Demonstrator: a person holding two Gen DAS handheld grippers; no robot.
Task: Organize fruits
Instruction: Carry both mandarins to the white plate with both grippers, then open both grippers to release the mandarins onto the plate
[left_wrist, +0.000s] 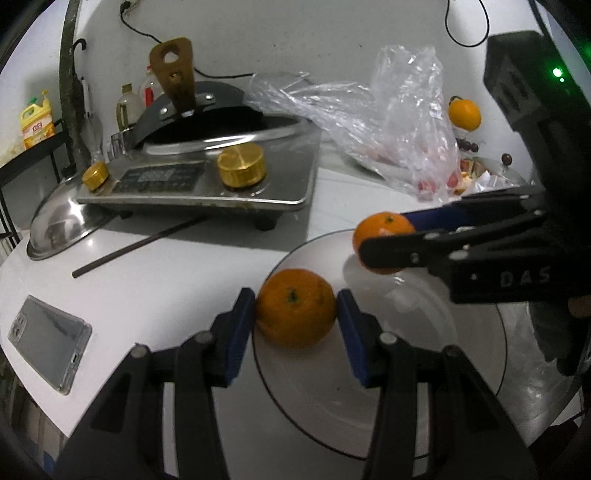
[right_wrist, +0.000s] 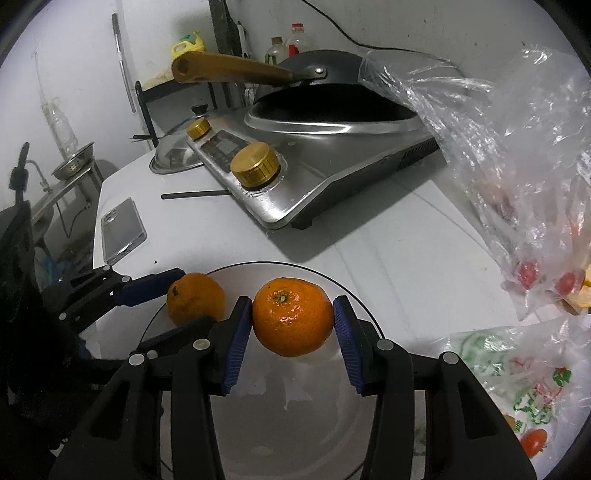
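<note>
In the left wrist view my left gripper (left_wrist: 295, 308) is shut on an orange mandarin (left_wrist: 291, 325), its blue pads pressing both sides, at the left rim of a grey plate (left_wrist: 406, 369). My right gripper (left_wrist: 386, 234) comes in from the right, shut on a second mandarin (left_wrist: 380, 225) that hangs just above the plate's far side. In the right wrist view the right gripper (right_wrist: 293, 321) clamps its mandarin (right_wrist: 291, 332) over the plate (right_wrist: 295, 424). To its left, the left gripper (right_wrist: 194, 299) holds the other mandarin (right_wrist: 199, 295) low over the plate.
A steel cooker (left_wrist: 207, 184) with gold knobs and a wok stands behind the plate. A phone (left_wrist: 48, 343), a dark chopstick (left_wrist: 136, 243) and a steel lid (left_wrist: 62, 229) lie at the left. Clear plastic bags (right_wrist: 517, 166) with small red fruits crowd the right. Another orange (left_wrist: 464, 113) sits at the back right.
</note>
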